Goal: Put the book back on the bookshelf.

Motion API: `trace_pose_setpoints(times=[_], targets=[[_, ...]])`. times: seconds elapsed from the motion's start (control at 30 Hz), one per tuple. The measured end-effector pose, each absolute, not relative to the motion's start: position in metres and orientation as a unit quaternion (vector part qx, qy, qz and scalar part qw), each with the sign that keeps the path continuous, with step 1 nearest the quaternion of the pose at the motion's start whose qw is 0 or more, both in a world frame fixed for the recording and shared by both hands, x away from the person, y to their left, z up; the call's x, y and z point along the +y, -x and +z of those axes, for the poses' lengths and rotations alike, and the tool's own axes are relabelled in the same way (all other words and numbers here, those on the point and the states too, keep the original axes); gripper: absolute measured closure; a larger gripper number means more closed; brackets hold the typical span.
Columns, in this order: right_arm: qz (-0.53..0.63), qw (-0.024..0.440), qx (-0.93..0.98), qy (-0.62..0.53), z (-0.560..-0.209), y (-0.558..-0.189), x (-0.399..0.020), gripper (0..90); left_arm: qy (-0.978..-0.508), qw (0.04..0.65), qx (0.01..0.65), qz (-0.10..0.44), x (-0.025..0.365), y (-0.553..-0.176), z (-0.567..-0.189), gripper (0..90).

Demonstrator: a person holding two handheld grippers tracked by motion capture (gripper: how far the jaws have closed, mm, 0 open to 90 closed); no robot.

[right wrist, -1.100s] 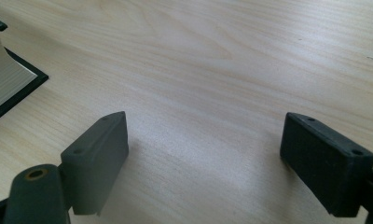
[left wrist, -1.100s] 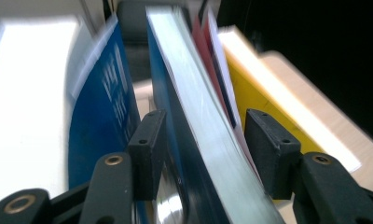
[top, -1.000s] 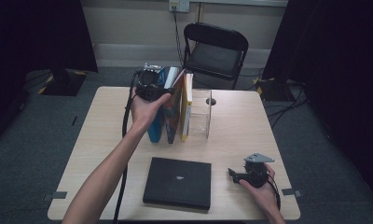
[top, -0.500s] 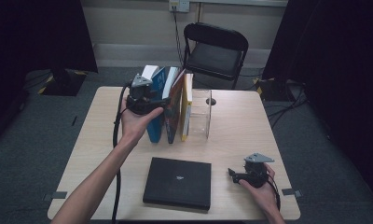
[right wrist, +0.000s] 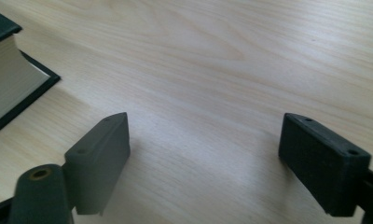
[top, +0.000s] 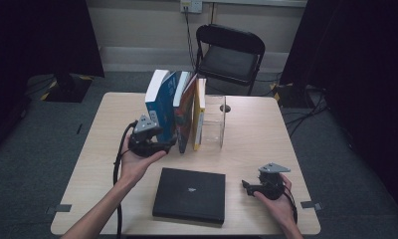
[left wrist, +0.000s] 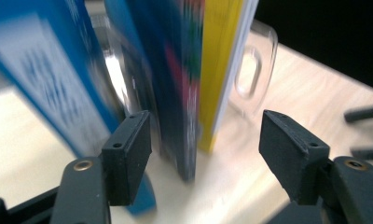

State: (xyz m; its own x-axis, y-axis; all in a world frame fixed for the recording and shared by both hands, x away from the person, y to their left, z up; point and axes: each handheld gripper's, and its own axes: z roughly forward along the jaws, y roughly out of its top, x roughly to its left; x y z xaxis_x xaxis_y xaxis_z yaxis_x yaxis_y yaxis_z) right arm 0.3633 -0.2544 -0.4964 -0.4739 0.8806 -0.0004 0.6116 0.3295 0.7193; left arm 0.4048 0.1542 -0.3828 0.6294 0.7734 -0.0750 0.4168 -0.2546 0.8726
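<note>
Clear acrylic bookend (top: 214,121) props the upright row, so the books lean on it. Left gripper (top: 152,143) sits low at the row's near end, jaws just been opening — spread, nothing pinched, the dark book (left wrist: 175,88) and yellow book (left wrist: 220,70) between them. Right gripper (top: 259,188), spread, rests right of the flat black book (top: 189,194).

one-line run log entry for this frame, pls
left gripper: open, jaws just opening, low beside the upright books | right gripper: open, holding nothing, on table | black book: flat
</note>
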Motion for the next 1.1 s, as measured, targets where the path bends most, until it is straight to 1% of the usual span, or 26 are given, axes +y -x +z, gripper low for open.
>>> trace_pose_setpoints(times=[0.13, 0.2, 0.23, 0.27, 0.33, 0.37, 0.4, 0.5, 0.57, 0.7, 0.77, 0.83, 0.9, 0.97, 1.03, 1.1], targets=[[0.345, 0.195, 0.792, -0.465, -0.488, -0.365, -0.246, 23.6, -0.774, 0.46, 0.401, 0.166, 0.164, -0.397, -0.408, 34.9], [0.361, 0.199, 0.789, -0.455, -0.478, -0.364, -0.242, 24.3, -0.779, 0.447, 0.405, 0.169, 0.167, -0.392, -0.419, 35.9], [0.369, 0.2, 0.787, -0.452, -0.474, -0.364, -0.24, 25.2, -0.783, 0.443, 0.406, 0.16, 0.168, -0.391, -0.423, 35.9], [0.378, 0.199, 0.786, -0.447, -0.47, -0.363, -0.238, 28.2, -0.786, 0.439, 0.412, 0.144, 0.17, -0.389, -0.427, 36.0], [0.39, 0.195, 0.787, -0.437, -0.462, -0.362, -0.233, 30.4, -0.789, 0.432, 0.411, 0.148, 0.172, -0.383, -0.431, 37.3], [0.396, 0.192, 0.788, -0.43, -0.458, -0.361, -0.229, 33.5, -0.794, 0.427, 0.408, 0.147, 0.172, -0.38, -0.432, 38.9], [0.401, 0.192, 0.789, -0.425, -0.456, -0.36, -0.227, 34.5, -0.802, 0.415, 0.405, 0.145, 0.173, -0.376, -0.434, 39.9], [0.414, 0.181, 0.795, -0.404, -0.448, -0.357, -0.214, 35.3, -0.806, 0.413, 0.406, 0.125, 0.178, -0.366, -0.439, 40.9], [0.421, 0.171, 0.801, -0.39, -0.444, -0.355, -0.204, 34.9, -0.805, 0.414, 0.408, 0.119, 0.179, -0.358, -0.445, 43.1], [0.431, 0.157, 0.81, -0.367, -0.444, -0.349, -0.183, 31.3, -0.816, 0.4, 0.406, 0.091, 0.177, -0.35, -0.455, 44.3], [0.429, 0.154, 0.814, -0.36, -0.446, -0.347, -0.176, 29.2, -0.825, 0.395, 0.392, 0.097, 0.173, -0.349, -0.456, 43.7], [0.427, 0.151, 0.816, -0.36, -0.449, -0.344, -0.173, 27.6, -0.824, 0.399, 0.391, 0.093, 0.172, -0.351, -0.457, 42.8], [0.429, 0.142, 0.817, -0.359, -0.451, -0.338, -0.172, 25.4, -0.825, 0.392, 0.392, 0.107, 0.17, -0.355, -0.459, 41.6], [0.427, 0.138, 0.822, -0.351, -0.452, -0.328, -0.171, 22.5, -0.824, 0.394, 0.392, 0.114, 0.17, -0.363, -0.461, 41.7], [0.421, 0.134, 0.829, -0.342, -0.454, -0.317, -0.17, 21.5, -0.814, 0.402, 0.406, 0.102, 0.169, -0.371, -0.464, 40.7], [0.423, 0.125, 0.828, -0.346, -0.457, -0.308, -0.173, 19.7, -0.817, 0.404, 0.396, 0.112, 0.165, -0.374, -0.465, 40.9]])
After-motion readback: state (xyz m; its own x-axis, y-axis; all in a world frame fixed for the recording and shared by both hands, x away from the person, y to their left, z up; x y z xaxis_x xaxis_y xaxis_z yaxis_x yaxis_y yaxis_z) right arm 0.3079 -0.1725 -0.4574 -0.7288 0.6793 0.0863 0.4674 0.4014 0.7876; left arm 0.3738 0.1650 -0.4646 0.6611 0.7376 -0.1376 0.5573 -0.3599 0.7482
